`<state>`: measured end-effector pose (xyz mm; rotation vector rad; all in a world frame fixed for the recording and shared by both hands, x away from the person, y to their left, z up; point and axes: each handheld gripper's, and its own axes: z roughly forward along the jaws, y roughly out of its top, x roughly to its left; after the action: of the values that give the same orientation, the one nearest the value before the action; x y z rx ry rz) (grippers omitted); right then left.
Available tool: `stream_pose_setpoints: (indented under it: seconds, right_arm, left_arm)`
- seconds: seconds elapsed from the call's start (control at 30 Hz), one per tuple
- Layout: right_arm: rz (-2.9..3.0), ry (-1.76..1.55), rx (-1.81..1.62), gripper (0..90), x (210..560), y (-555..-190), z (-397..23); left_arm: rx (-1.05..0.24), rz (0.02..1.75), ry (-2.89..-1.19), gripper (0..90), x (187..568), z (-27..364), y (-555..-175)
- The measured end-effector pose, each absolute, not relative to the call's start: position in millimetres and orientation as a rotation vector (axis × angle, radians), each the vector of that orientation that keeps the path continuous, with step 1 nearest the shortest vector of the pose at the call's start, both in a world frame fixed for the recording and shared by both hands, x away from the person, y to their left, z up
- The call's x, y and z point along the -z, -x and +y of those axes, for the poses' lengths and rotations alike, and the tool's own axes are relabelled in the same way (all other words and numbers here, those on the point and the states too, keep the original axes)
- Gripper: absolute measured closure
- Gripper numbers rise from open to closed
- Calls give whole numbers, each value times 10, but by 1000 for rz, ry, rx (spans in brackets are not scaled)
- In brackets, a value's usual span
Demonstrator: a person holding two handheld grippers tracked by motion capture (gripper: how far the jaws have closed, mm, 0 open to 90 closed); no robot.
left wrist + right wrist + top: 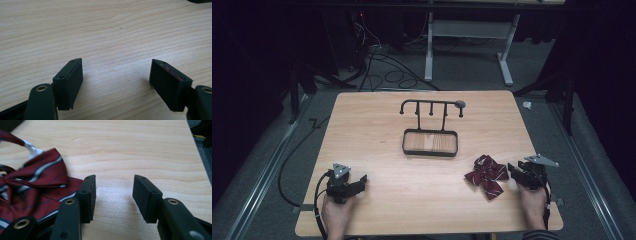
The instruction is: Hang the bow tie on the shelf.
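Observation:
A dark red bow tie with white stripes [486, 175] lies on the wooden table [422, 195] at the right front. My right gripper [516, 170] rests just to its right, open, with bare wood between its jaws. In the right gripper view the bow tie [32, 182] lies against the outer side of the left jaw of that gripper [113, 192]. My left gripper [360, 181] sits near the front left of the table, open. The left gripper [116, 75] has nothing but wood grain between its jaws.
A black wire stand [431, 107] with several hanging pegs rises from a black-rimmed tray [430, 151] at the table's middle. Cables [382, 70] and a white desk frame [467, 40] lie on the floor beyond the far edge. Metal rails run along both sides.

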<state>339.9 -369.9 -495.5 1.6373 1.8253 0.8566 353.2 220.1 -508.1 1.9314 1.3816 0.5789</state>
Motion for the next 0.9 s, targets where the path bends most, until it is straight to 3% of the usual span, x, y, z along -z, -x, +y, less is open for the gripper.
stream_pose_setpoints:
  seconds: [0.9]
  right_arm:
    - [1906, -1507, -999, 575, 4700, -3363, -3415]
  left_arm:
    - [-578, 1382, -1930, 274, 5081, 2201, -3532]
